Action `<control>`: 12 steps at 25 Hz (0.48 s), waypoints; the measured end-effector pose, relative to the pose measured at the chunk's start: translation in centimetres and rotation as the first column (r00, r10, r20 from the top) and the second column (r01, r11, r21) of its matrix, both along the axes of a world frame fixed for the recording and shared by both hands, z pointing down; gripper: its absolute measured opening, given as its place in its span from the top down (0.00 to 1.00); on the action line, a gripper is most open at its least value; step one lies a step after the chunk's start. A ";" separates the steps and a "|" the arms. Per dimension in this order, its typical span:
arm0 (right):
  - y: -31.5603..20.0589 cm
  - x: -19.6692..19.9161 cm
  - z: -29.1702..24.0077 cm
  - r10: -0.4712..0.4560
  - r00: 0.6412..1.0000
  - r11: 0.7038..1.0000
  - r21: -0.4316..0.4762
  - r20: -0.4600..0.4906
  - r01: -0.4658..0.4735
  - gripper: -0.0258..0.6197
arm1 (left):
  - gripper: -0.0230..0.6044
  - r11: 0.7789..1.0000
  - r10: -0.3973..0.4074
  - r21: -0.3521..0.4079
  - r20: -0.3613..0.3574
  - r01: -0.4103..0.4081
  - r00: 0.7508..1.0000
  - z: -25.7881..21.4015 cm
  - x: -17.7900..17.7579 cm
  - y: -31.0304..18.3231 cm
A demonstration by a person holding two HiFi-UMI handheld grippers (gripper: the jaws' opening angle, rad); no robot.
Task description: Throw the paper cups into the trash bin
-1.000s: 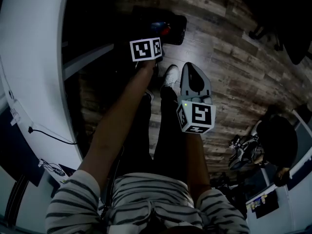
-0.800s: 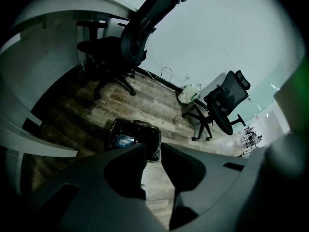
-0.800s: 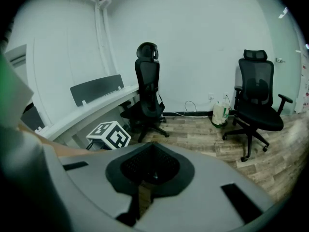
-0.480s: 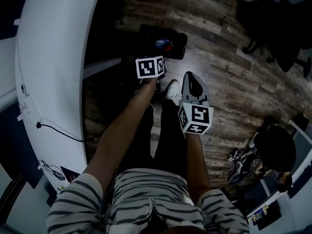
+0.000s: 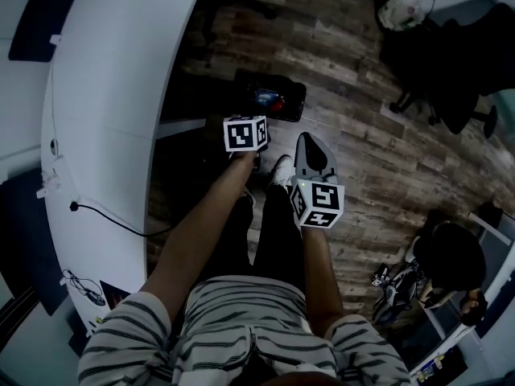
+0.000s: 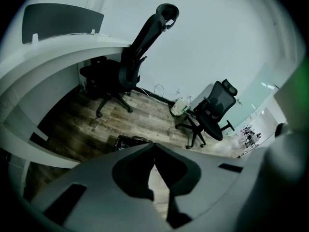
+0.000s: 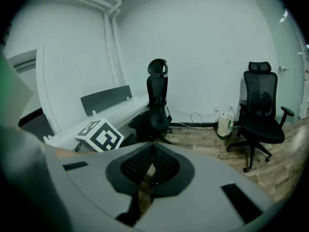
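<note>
Left gripper (image 6: pixel 154 149) fingers have just snapped together, empty. Right gripper (image 7: pixel 152 150) fingers are together too, nothing between. The black-bagged trash bin (image 5: pixel 273 99) sits on the wood floor (image 5: pixel 386 135) beside the white tabletop (image 5: pixel 113 95), its contents too dim to make out.

The trash bin (image 5: pixel 273 99) stands on the floor (image 5: pixel 362 135) just right of the bench (image 5: pixel 113 119), ahead of the person's shoe (image 5: pixel 282 170). Farther right, an office chair (image 5: pixel 438 63) sits beside a bag (image 5: pixel 400 10).

Left gripper (image 6: pixel 154 146), right gripper (image 7: pixel 153 148): jaws together.
</note>
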State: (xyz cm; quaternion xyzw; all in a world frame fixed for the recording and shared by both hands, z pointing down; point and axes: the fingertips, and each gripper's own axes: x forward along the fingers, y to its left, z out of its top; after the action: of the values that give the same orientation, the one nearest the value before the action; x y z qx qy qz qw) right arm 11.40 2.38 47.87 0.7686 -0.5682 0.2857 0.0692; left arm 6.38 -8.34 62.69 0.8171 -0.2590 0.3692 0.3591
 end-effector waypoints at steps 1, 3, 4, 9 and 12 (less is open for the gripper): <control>0.0 -0.1 -0.5 -0.004 1.000 1.000 0.004 -0.002 0.004 0.94 | 0.92 1.000 0.001 0.004 -0.007 -0.001 1.000 -0.7 -0.1 0.1; 0.0 -0.3 -1.4 -0.011 1.000 1.000 0.009 -0.008 0.011 0.94 | 0.92 1.000 0.003 0.017 -0.024 -0.003 1.000 -2.4 -0.3 0.2; -0.1 -0.4 -1.9 -0.014 1.000 1.000 0.015 -0.007 0.014 0.94 | 0.92 1.000 0.007 0.026 -0.034 -0.006 0.999 -3.2 -0.3 0.2; -1.1 -0.9 -4.3 -0.040 0.999 0.998 0.050 -0.012 0.040 0.94 | 0.92 0.997 0.033 0.076 -0.102 -0.026 0.994 -7.2 0.0 0.0; -1.3 -1.4 -5.9 -0.052 0.998 0.997 0.064 -0.019 0.053 0.94 | 0.92 0.993 0.031 0.114 -0.139 -0.015 0.990 -10.3 -0.3 -0.1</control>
State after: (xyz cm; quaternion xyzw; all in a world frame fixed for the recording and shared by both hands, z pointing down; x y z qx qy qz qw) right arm 9.99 1.04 41.94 0.7577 -0.5965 0.2585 0.0570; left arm 6.05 -8.40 52.36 0.8630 -0.2440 0.2997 0.3254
